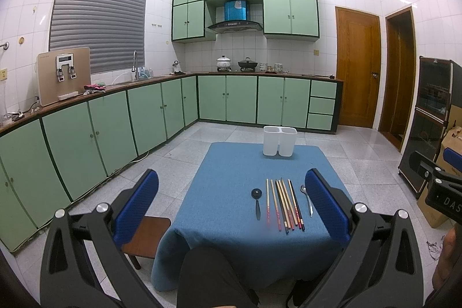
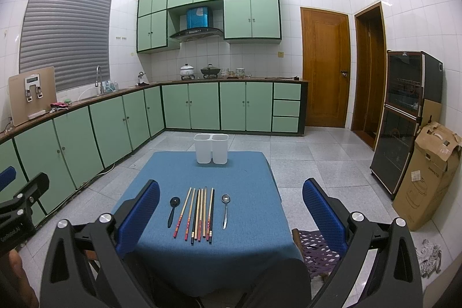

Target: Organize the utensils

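Your counter, draped in blue cloth, is the landmark; all positions below refer to it.

Behind its far edge runs the green kitchen cabinetry along the walls, with a dark glass-fronted cabinet and a cardboard box off to its right side. A small wooden stool stands at its near left corner, and a purple-patterned seat at its near right corner.

On the counter's far edge, upright, stands the white twin-compartment holder, both compartments side by side and touching.

Toward the near edge lies the row of chopsticks, roughly parallel, pointing away from you, some touching their neighbours. Just left of them lies the black spoon, bowl toward the holder. Just right of them lies the metal spoon, same orientation. All of these are well apart from the holder.

Your left hand-held gripper is held above the near side of the counter, jaws spread wide, nothing between the blue pads. Your right hand-held gripper is in the same posture, spread wide and holding nothing, pads clear of the utensils.
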A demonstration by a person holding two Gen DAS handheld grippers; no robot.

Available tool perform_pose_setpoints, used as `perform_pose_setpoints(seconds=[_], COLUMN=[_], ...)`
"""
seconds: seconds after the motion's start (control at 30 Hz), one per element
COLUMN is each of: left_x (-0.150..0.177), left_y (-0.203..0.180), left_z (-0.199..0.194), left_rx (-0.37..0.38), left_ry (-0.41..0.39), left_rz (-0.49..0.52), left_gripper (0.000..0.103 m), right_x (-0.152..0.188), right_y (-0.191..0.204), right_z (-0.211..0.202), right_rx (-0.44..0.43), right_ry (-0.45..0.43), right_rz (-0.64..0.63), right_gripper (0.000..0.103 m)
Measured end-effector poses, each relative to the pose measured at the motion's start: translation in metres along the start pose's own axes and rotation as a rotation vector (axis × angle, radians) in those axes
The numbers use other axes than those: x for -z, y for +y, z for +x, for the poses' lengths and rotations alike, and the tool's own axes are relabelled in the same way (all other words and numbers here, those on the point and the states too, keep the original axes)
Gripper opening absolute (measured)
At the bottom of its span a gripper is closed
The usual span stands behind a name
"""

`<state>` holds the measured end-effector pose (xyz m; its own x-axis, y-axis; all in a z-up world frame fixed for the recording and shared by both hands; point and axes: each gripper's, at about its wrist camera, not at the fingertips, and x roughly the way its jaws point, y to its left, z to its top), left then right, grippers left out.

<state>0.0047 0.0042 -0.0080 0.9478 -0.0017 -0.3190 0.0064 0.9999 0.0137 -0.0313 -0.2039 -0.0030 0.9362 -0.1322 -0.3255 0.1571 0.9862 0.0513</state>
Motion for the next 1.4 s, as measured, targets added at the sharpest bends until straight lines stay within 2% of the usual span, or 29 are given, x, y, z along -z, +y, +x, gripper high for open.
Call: perform_pose_setpoints(seconds=[0.53, 0.77, 0.97, 1.13, 1.27, 1.4], left_x=[0.002, 0.008, 0.024, 0.052, 0.072, 0.092], left_y=[0.0, -0.004, -0.001, 0.003, 0.008, 0.008], left_z=[0.001, 0.018, 0.067, 0.126, 0.172, 0.214], left_rx=[0.001, -0.014, 0.024, 0.124, 0.12, 0.115], left_ry=[0.003, 0.042, 0.174, 0.3, 0.361, 0.403], left_rz=[-0.001, 0.022, 0.0, -0.01, -0.026, -0.013], left_gripper=[0.098, 0.098, 0.098, 0.098, 0.098, 0.098], right_x=[0.0, 0.006, 0.021, 0.047, 0.069, 0.093], right_y=[0.0, -0.003, -0.001, -0.004, -0.007, -0.006], right_z=[0.001, 0.011, 0.045, 0.109, 0.16, 0.204], right_rx=[0.003, -0.002, 0.007, -0.004, -0.023, -0.039], right_ry=[0.003, 0.019, 0.033, 0.169, 0.281, 0.351], right_rz=[-0.003, -0.002, -0.053, -0.069, -0.047, -0.041], right_gripper=[0.097, 0.097, 0.097, 0.097, 0.085, 0.074])
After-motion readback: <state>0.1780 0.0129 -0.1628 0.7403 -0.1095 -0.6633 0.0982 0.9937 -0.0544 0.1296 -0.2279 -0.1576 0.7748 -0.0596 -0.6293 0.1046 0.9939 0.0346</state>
